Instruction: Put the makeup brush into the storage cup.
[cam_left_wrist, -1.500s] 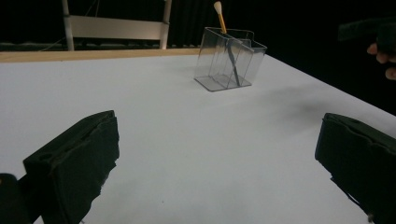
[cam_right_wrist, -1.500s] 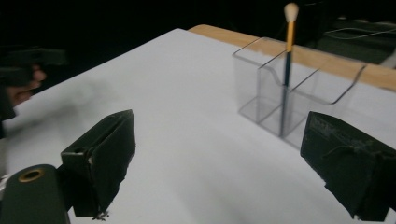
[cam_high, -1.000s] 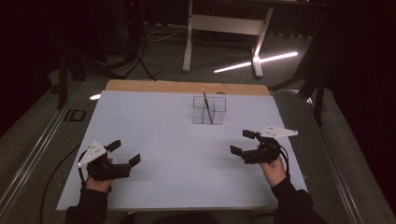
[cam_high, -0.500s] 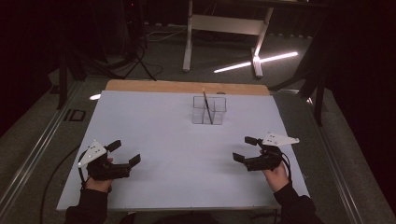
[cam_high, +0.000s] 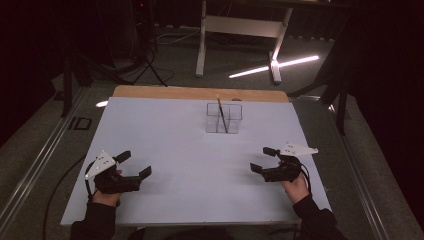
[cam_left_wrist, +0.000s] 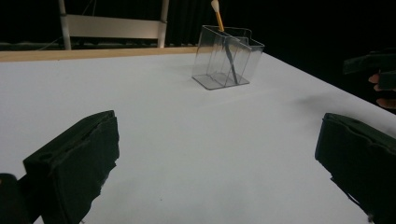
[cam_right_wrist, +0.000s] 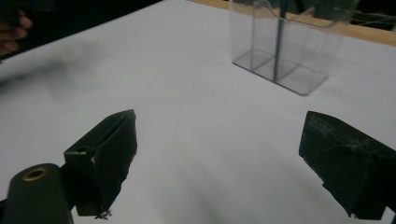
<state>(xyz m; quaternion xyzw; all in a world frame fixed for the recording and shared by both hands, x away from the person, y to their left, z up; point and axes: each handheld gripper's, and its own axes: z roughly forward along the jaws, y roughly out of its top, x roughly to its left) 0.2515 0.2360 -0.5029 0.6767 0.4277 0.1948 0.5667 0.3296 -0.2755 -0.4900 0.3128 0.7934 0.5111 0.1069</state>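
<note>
A clear plastic holder (cam_high: 224, 118) with compartments stands on the far middle of the white table (cam_high: 190, 150). A thin pencil-like stick (cam_high: 221, 112) leans upright in it; the left gripper view shows its yellow shaft and pale tip (cam_left_wrist: 217, 14) above the holder (cam_left_wrist: 227, 58). My left gripper (cam_high: 136, 163) rests at the near left, open and holding nothing (cam_left_wrist: 218, 123). Near the right front, my right gripper (cam_high: 261, 159) is also open with nothing in it (cam_right_wrist: 219, 122). It points at the holder (cam_right_wrist: 285, 42), well short of it.
A wooden strip (cam_high: 165, 92) runs along the table's far edge. Beyond it on the dark floor stand a white desk frame (cam_high: 202, 45) and a bright light strip (cam_high: 275, 67). Cables and a stand (cam_high: 150, 60) sit at the far left.
The right gripper has drawn back toward the near edge of the table, still open. The left gripper has stayed where it was.
</note>
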